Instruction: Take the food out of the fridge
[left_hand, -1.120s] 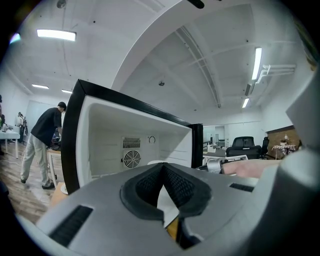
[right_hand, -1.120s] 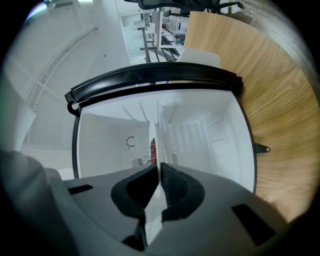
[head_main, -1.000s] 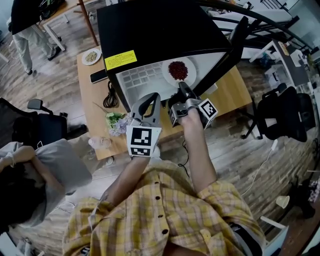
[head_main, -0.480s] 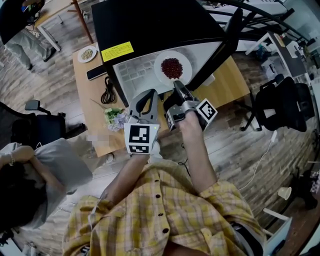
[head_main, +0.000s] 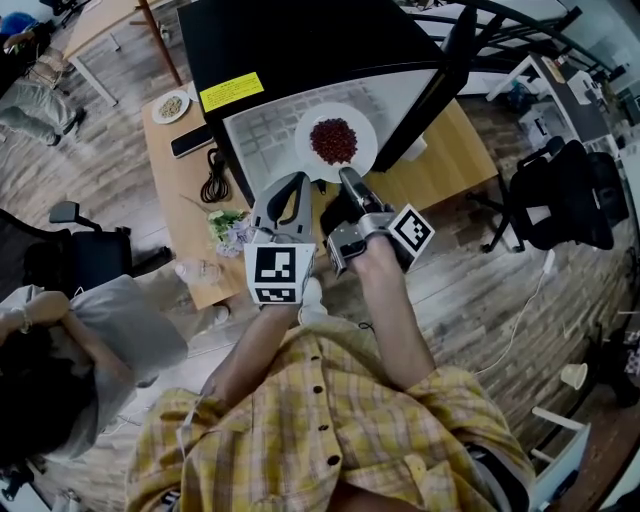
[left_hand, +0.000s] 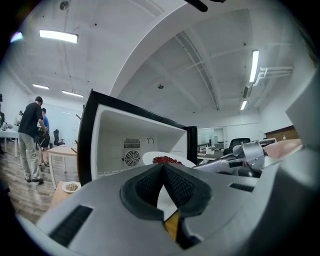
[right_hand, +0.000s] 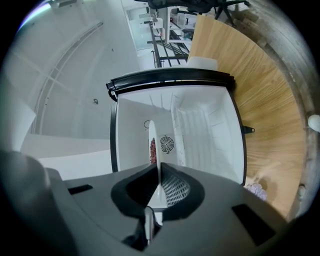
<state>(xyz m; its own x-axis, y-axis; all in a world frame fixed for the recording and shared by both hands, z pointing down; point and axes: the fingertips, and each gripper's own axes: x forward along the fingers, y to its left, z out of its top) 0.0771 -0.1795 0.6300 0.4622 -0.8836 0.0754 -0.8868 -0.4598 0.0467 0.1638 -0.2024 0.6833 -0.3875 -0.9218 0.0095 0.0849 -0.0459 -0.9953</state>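
A small dish (head_main: 173, 105) of pale food sits on the counter (head_main: 185, 225), at 9 o'clock of the black fridge (head_main: 300, 50). The left tool (head_main: 293, 183), jaws together and empty, hovers at 7 o'clock of the white plate (head_main: 308, 155). The plate carries red food (head_main: 333, 140) and is at the fridge's open mouth. Its 6 o'clock rim is clamped in the right tool (head_main: 345, 177). The open door (head_main: 450, 80) stands at 3 o'clock, with bare counter beside it.

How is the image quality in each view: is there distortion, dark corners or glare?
Head view: sharp, evenly lit, strong fisheye; floor boards bend around the fridge. Left gripper view: dark round border, ceiling lights glare white. Right gripper view: same dark border, picture rolled sideways, plate seen edge-on.
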